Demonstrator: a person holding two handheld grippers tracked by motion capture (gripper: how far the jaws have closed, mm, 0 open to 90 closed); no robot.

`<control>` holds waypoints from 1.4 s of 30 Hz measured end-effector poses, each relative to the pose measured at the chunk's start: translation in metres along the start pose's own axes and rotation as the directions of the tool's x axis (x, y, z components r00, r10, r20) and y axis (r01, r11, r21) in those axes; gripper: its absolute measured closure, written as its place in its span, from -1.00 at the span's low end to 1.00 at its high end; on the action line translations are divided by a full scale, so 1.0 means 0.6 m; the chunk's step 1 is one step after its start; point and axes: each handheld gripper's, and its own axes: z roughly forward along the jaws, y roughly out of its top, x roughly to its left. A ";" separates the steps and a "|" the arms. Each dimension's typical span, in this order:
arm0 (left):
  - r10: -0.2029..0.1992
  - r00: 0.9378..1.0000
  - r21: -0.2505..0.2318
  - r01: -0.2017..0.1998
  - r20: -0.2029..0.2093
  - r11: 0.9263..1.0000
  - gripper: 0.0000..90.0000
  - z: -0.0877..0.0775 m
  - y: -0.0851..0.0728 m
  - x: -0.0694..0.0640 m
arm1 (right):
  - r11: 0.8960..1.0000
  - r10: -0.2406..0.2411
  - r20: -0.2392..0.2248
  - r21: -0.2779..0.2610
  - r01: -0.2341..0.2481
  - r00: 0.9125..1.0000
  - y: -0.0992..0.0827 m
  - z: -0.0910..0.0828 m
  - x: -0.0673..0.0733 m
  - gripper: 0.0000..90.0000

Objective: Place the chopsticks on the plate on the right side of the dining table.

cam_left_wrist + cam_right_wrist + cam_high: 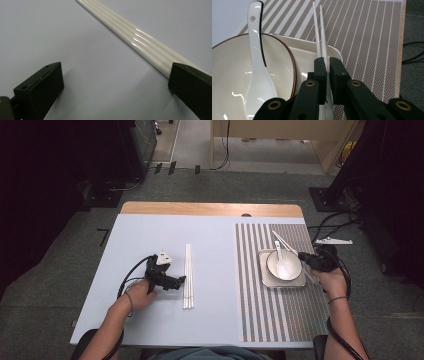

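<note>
left tongs (181, 281): jaws wide apart, low over table | right tongs (327, 62): jaws clamped together

A table (150, 227) runs from the near edge to the far side, with a placemat (285, 320) covering its right part. On the placemat, toward its far half, sits a tray (267, 281), and in the tray a bowl (272, 265). A spoon (281, 262) lies in the bowl, its handle pointing far. Two chopsticks (280, 239) slant across the tray's right side — their tips reach far and left over the placemat, their near ends clamped in the right gripper (306, 260) at the tray's right edge. Left of the placemat, near the table's middle, four more chopsticks (188, 275) lie side by side, running near to far. The left gripper (181, 281) rests just left of them — one jaw over their near part.
</note>
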 end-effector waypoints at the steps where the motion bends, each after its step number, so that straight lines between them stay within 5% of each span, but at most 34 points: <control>1: 0.000 1.000 0.000 0.000 0.000 1.000 -1.00 0.000 0.000 0.000 | 1.000 -0.001 0.003 0.005 0.001 1.000 -0.001 0.001 0.000 0.90; 16: 0.001 1.000 0.000 -0.001 0.000 1.000 -1.00 0.000 0.000 0.000 | 0.998 -0.041 0.000 0.038 0.041 0.999 -0.007 0.002 -0.008 0.89; 42: 0.000 1.000 -0.001 0.000 0.000 1.000 -1.00 0.000 0.000 0.000 | 0.998 0.007 -0.027 0.062 -0.005 1.000 -0.011 0.000 -0.016 0.85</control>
